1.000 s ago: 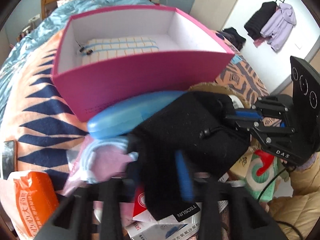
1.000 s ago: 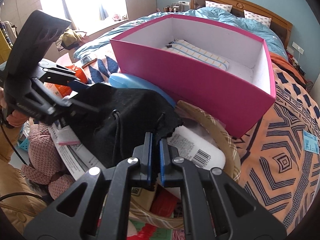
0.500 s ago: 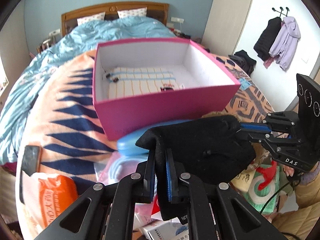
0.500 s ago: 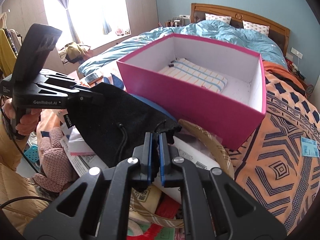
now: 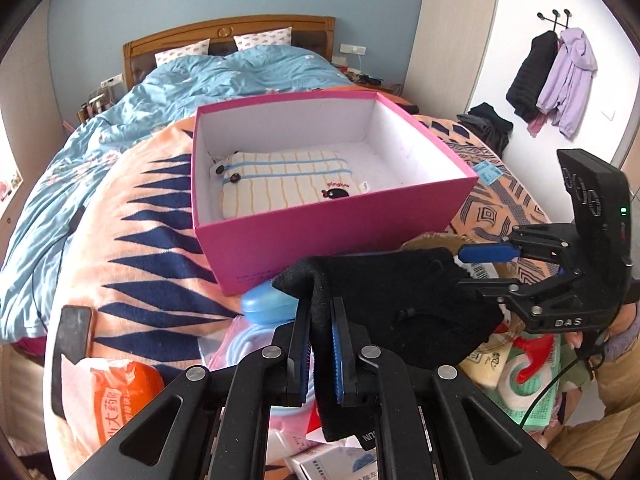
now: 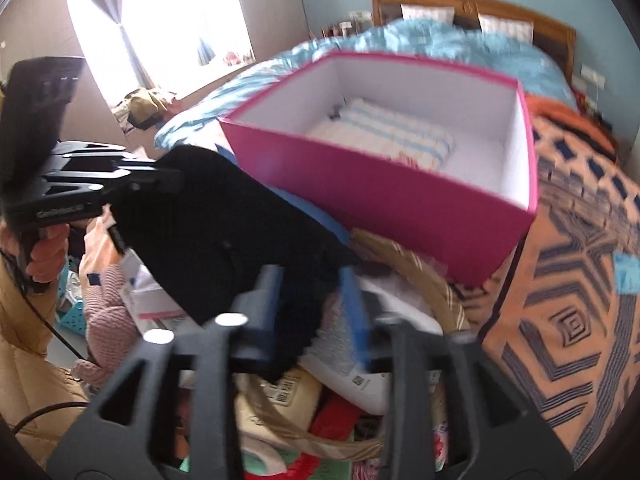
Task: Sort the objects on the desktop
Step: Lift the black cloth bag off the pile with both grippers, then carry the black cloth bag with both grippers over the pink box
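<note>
Left gripper point(image 5: 320, 344), nearest in the left wrist view: jaws clamped on one edge of the black cloth pouch point(image 5: 392, 300), fabric pinched between the blue pads. The pouch hangs lifted above the clutter, near the front wall of the pink box.

Right gripper point(image 6: 316, 304): jaws have just been opening. In the right wrist view the blue pads stand apart, a corner of the pouch hanging loose between them, not pressed. That view is motion-blurred. In the left wrist view this gripper sits at the right, its fingers point(image 5: 486, 253) parted beside the pouch's far-right edge.

Clutter under the pouch:
- blue oval case point(image 5: 266, 304), just in front of the box
- orange packet point(image 5: 116, 396), near left
- green-and-red packet point(image 5: 528, 384), near right
- woven basket rim point(image 6: 432, 280), right of the pouch

Beyond, the pink box point(image 5: 332, 232) sits open on the orange-and-navy blanket point(image 5: 132, 216). Inside it lies a striped cloth item point(image 5: 280, 180), flat on the floor, toward the left wall.

Far: blue duvet point(image 5: 224, 76) and wooden headboard point(image 5: 228, 32).
</note>
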The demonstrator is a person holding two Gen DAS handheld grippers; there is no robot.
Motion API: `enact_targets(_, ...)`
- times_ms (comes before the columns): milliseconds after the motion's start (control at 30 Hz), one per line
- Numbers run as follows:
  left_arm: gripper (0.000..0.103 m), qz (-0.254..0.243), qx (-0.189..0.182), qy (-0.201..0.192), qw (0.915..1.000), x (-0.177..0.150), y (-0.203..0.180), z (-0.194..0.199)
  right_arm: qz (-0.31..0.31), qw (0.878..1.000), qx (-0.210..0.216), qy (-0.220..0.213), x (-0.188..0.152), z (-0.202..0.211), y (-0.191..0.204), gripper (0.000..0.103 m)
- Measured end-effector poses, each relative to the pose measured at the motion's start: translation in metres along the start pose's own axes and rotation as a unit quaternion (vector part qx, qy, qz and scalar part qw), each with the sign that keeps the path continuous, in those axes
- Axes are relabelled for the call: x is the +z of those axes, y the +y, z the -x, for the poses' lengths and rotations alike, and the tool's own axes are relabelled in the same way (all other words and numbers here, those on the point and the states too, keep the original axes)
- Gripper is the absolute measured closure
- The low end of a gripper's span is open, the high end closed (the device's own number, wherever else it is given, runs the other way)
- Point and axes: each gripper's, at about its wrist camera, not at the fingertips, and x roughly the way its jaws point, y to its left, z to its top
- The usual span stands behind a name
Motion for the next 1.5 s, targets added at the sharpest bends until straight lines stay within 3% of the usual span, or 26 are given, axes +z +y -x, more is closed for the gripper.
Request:
enact_targets(200,0.095,0.0,0.003,0.005,1.0,-0.003,0.003,-0.005,0.016,1.0,0.004,0.025,0.006,-0.019,0.003,0.057)
enact_targets(267,0.095,0.004,0.004,0.006,1.0,-0.004,0.006,-0.006,0.033,0.999,0.004,0.025,0.009,-0.021,0.008,0.068)
enact_targets(333,0.095,0.007,0.001,0.005,1.0,-0.005,0.008,-0.007,0.042,0.999,0.008,0.032,0.01,-0.026,0.011,0.096)
enact_targets(800,0.095,0.003,0.004,-0.042,0.9991,0.006,0.008,0.021,0.084,0.995,-0.024,-0.054,0.02,0.02,0.028,0.097)
enact_targets(1500,0.095,-0.008,0.021,-0.084,0.9962,0.042,0.007,0.045,0.098,0.989,-0.034,-0.109,0.051,0.046,0.038,0.097)
